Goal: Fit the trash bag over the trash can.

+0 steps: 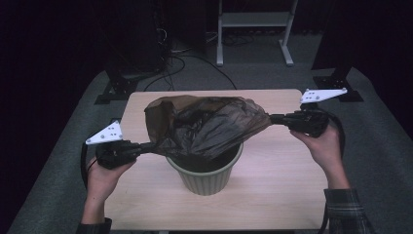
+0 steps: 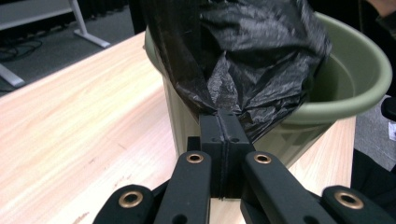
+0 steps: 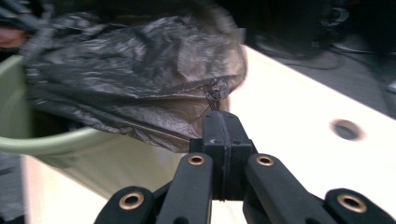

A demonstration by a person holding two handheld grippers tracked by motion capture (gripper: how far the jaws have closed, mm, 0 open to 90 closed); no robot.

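Bag (image 1: 204,126) hangs stretched above the green bin (image 1: 207,178) at frame centre, our left gripper (image 1: 143,147) and right gripper (image 1: 273,118) each pinching an edge; spreading its mouth over the rim remains.

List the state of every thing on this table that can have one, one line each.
Bin bag: held up over the bin, stretched between both grippers, partly spread, its lower part hanging into the bin.
Green bin: upright on the table, not yet lined.
Left gripper: jaws shut on the bag's edge.
Right gripper: jaws shut on the bag's opposite edge.
Table: bears the bin.
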